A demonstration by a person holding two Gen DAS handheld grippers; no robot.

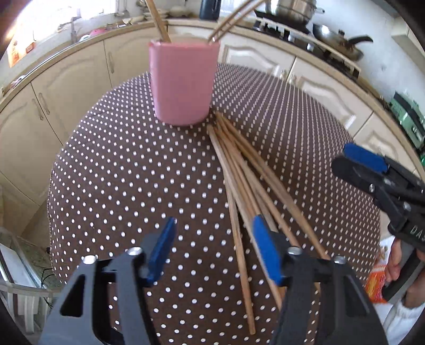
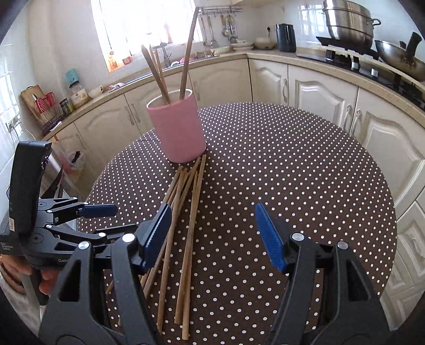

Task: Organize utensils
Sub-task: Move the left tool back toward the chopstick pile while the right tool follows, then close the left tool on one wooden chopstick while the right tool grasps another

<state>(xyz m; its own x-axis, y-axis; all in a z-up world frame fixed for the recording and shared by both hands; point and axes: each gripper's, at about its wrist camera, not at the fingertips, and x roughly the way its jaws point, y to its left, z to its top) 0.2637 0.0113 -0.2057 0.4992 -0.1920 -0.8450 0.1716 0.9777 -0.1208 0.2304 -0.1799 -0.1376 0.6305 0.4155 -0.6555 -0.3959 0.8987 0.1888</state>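
Note:
A pink cup (image 1: 183, 82) stands on the dotted table (image 1: 119, 172) and holds a few wooden chopsticks (image 1: 159, 24). It also shows in the right wrist view (image 2: 178, 130). A loose pile of several wooden chopsticks (image 1: 244, 175) lies on the table from the cup's base toward me, also seen in the right wrist view (image 2: 186, 212). My left gripper (image 1: 215, 246) is open and empty, low over the near ends of the pile. My right gripper (image 2: 212, 236) is open and empty, just right of the pile. The right gripper also appears at the right of the left wrist view (image 1: 372, 169).
The round table (image 2: 292, 172) has a brown cloth with white dots. Cream kitchen cabinets (image 2: 318, 90) curve around behind it. A stove with a wok (image 2: 401, 58) and a steel pot (image 2: 348, 21) stands at the back right. A sink and window are at the back left.

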